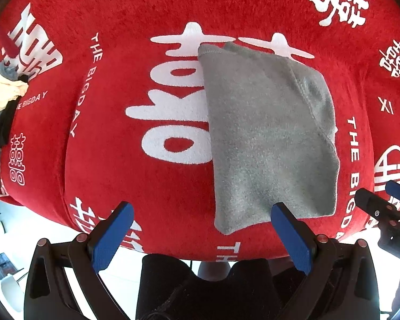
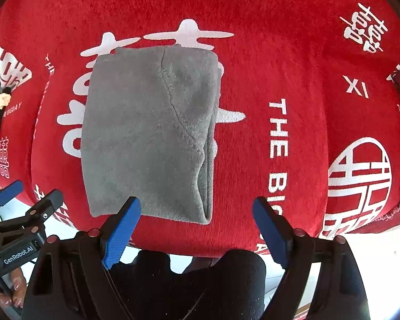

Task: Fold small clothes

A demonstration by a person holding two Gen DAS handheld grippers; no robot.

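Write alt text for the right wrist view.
A folded grey garment lies flat on a red cloth with white lettering. The open right gripper hangs above its near edge, holding nothing, and the left gripper shows at the lower left.

Both wrist views look straight down, sharing the grey garment (image 1: 266, 138).

Grey fleece garment (image 2: 146, 133), folded, flat on red cloth (image 2: 280, 53)

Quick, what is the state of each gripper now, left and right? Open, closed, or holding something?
Left gripper: open, holding nothing; the grey folded garment lies below.
Right gripper: open, holding nothing.
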